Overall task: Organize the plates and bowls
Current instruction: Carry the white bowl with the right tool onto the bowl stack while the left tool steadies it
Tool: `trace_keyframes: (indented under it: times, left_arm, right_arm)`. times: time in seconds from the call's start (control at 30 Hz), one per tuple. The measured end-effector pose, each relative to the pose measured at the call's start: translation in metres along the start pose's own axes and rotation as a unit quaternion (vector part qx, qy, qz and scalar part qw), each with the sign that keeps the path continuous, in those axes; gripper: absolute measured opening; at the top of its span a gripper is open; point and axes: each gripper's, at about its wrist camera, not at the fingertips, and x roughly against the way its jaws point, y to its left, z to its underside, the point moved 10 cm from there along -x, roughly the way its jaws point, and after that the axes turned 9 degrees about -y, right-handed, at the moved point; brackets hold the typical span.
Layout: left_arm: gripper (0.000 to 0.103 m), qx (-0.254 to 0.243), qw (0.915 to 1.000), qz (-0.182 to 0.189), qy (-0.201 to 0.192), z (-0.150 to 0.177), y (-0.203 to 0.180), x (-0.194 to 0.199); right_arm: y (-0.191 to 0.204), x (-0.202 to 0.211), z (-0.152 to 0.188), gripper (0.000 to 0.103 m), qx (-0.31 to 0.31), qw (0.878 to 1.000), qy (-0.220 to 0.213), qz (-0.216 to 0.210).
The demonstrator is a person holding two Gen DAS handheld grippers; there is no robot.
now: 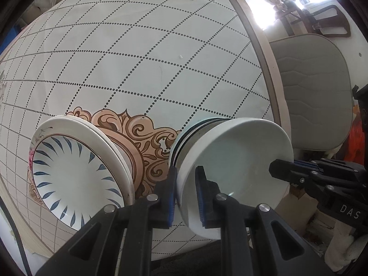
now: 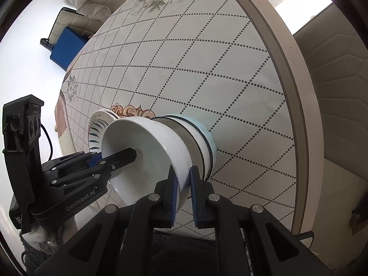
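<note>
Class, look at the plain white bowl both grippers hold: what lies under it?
Under the white bowl sits a stack of bowls with dark rim lines, on the table. How many are stacked, and what they hold, is covered.

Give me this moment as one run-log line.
left tool: shut on white bowl rim | right tool: shut on opposite rim | bowl over bowl stack | plate stack beside, on table

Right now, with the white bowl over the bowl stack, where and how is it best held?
By its thin rim, from above, one finger inside and one outside the wall. The white bowl is wide, so only the rim fits. The left gripper and right gripper pinch opposite sides above the bowl stack.
</note>
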Motion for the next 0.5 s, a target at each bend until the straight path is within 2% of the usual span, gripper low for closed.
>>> trace_keyframes:
  times: [0.5]
  left_arm:
    - [0.014, -0.012, 0.9988, -0.045, 0.016, 0.005, 0.005, -0.014]
  right_arm:
    - [0.001, -0.020, -0.001, 0.012, 0.024, 0.999, 0.006, 0.042]
